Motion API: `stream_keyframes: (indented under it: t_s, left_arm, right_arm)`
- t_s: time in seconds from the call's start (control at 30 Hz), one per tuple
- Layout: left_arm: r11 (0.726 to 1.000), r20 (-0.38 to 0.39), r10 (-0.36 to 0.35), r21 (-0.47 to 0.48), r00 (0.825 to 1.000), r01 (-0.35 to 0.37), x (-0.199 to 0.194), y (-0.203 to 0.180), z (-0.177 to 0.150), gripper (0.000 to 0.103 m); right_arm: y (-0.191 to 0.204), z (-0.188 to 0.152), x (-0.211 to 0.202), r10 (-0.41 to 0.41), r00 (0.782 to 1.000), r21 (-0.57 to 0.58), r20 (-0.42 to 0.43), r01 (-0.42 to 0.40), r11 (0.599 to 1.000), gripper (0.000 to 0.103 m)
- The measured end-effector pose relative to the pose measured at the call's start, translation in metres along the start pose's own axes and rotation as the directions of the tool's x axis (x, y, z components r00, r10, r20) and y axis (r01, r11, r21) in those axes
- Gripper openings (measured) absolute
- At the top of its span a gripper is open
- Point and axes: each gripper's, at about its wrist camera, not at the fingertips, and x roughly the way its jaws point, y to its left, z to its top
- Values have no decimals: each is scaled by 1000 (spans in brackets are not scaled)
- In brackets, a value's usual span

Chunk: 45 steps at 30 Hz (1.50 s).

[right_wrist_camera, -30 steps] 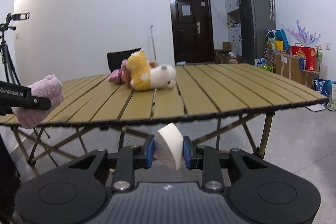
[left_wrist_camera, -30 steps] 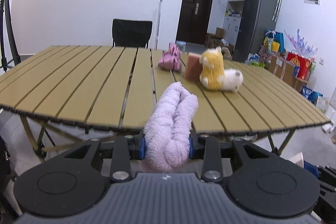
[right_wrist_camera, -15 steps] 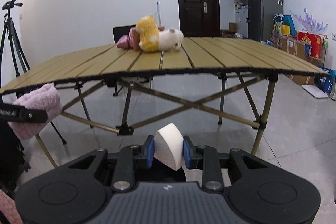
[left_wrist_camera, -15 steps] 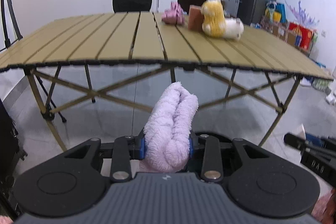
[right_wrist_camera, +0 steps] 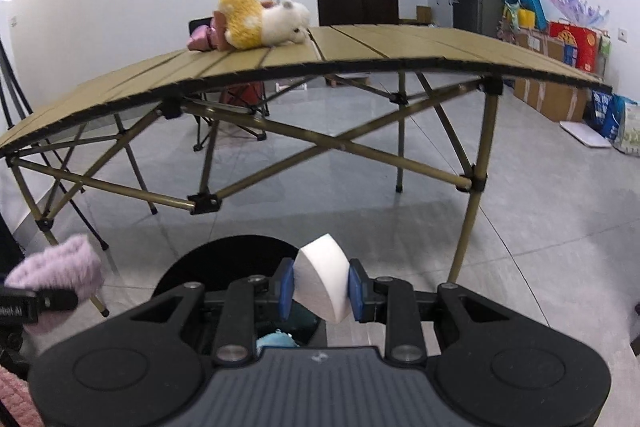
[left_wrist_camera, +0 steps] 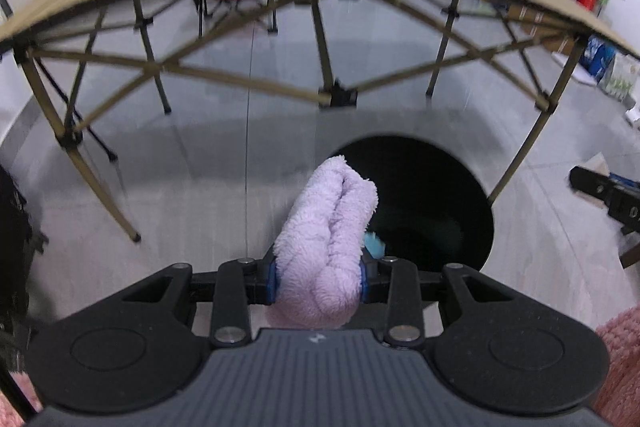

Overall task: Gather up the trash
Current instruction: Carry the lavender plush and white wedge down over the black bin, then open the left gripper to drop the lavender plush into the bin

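Observation:
My left gripper (left_wrist_camera: pixel 319 281) is shut on a fluffy lilac cloth (left_wrist_camera: pixel 326 239), held above the floor just left of a round black bin (left_wrist_camera: pixel 432 203). A light blue item (left_wrist_camera: pixel 374 242) lies inside the bin. In the right wrist view my right gripper (right_wrist_camera: pixel 321 290) is shut on a white foam wedge (right_wrist_camera: pixel 322 281) over the near edge of the bin (right_wrist_camera: pixel 224 259), where the blue item (right_wrist_camera: pixel 276 339) shows below the fingers. The lilac cloth (right_wrist_camera: pixel 56 267) and left gripper appear at the left edge there.
A slatted tan folding table (right_wrist_camera: pixel 360 47) stands ahead on crossed legs, carrying a yellow and white plush toy (right_wrist_camera: pixel 260 17), a brown block and a pink bundle (right_wrist_camera: pixel 200 39). Boxes and bags (right_wrist_camera: pixel 560 67) line the right wall. A tripod leg (left_wrist_camera: pixel 100 143) stands left.
Both grippers have sunk from table height to below the tabletop and tipped downward. The black bin has come into view under them. Both grips are unchanged.

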Motion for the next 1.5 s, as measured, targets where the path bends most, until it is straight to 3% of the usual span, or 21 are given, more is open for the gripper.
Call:
stream_keyframes:
  t_s: [0.2,0.53,1.5]
  left_arm:
    - [999,-87,7,-31,996,-10,18,4,0,35]
    - [999,-156,-6,-50,988,-2,36,-1,9,35]
    - [999,-243,-50,-20,969,47,82,-73,39,35]
  right_arm:
    - [-7,-3,13,-4,999,28,-42,5,1000,27]
    - [-10,-4,24,-18,997,47,-80,22,999,27]
    - [-41,-14,44,-66,987,95,-146,81,992,27]
